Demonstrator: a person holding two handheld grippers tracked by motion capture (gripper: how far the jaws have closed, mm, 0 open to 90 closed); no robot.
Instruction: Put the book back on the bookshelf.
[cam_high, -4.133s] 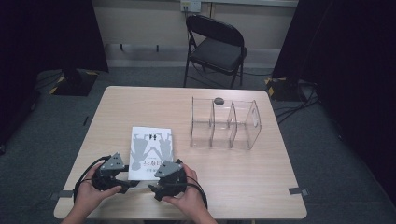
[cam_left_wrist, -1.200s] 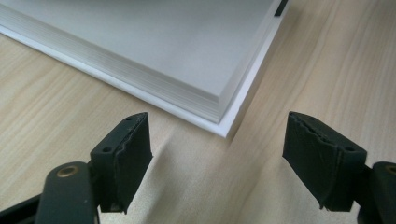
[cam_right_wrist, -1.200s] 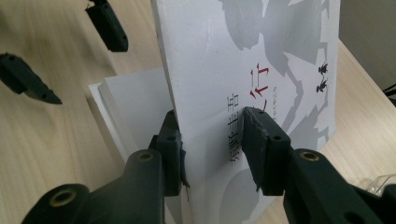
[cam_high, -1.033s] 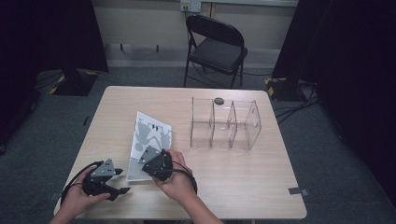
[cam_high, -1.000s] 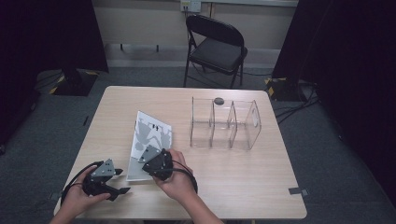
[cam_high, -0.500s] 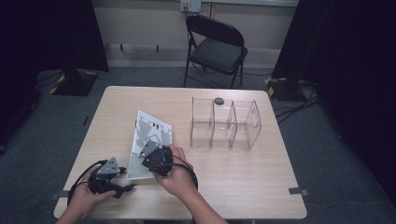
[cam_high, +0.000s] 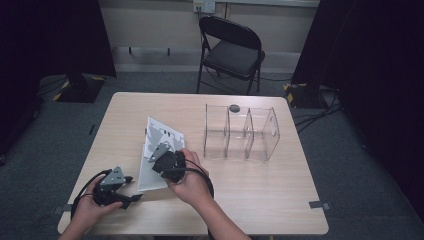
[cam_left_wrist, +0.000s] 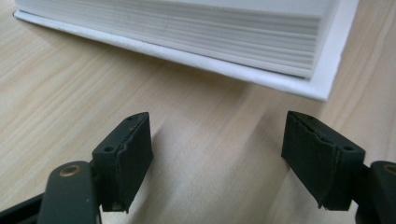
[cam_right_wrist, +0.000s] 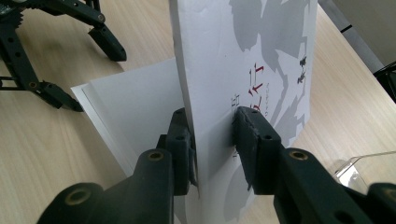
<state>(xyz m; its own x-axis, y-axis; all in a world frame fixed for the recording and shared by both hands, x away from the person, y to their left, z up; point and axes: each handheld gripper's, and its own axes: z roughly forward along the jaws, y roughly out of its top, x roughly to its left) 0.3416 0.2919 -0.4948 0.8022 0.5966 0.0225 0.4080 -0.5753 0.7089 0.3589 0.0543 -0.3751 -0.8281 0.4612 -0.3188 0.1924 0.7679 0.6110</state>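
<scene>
A white book (cam_high: 150, 175) with grey shapes on its cover lies turned at an angle on the wooden table (cam_high: 280, 190). My right gripper (cam_high: 159, 151) is shut on the front cover (cam_right_wrist: 261, 56), and its jaws have just been closing on it. The cover stands up off the pages (cam_right_wrist: 135, 102). To the left, my left gripper (cam_high: 132, 188) rests open near the table's front edge. In the left gripper view, this gripper (cam_left_wrist: 217, 135) has bare wood between its pads, and the book's corner (cam_left_wrist: 322, 88) lies just beyond them. It also shows open in the right gripper view (cam_right_wrist: 93, 77).
A clear acrylic organizer (cam_high: 242, 132) with three compartments stands right of the book, a small dark round thing (cam_high: 234, 107) at its back rim. A black folding chair (cam_high: 232, 50) stands beyond the table. Cables trail from both grippers over the near edge.
The book lay flat and square with both grippers at its near edge; it is now turned. Over the last second the right gripper has raised the cover slightly. The left gripper has stayed put.
</scene>
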